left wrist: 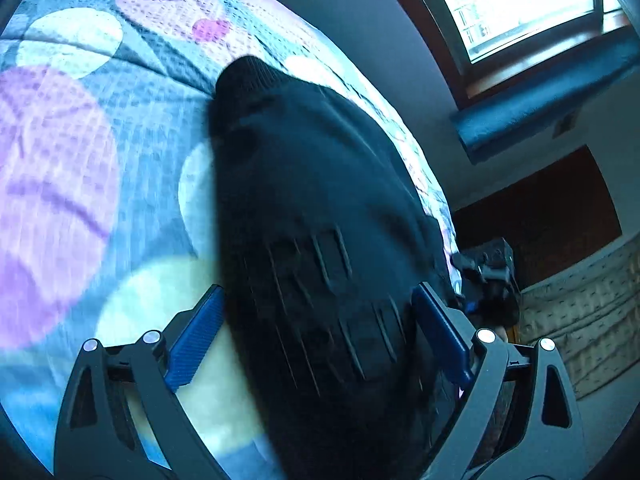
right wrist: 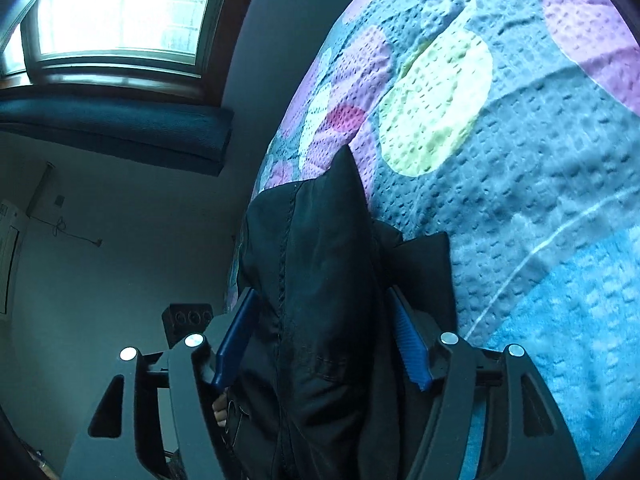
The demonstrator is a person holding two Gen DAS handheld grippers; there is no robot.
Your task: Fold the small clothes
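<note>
While the bedspread (left wrist: 72, 168) with its pale and purple circles covers the bed, a black garment (left wrist: 320, 216) lies on it, its long axis running away from both cameras and tapering to a far corner. Left tongs (left wrist: 320, 332) and right tongs (right wrist: 324, 336) stand apart, straddling the cloth's near end.

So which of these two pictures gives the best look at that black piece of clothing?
The left wrist view: the black garment stretches from between the left tool out over the patterned bedspread, with its ribbed edge and printed lettering visible. The right wrist view shows only a bunched, seamed fold between the right tool.
</note>
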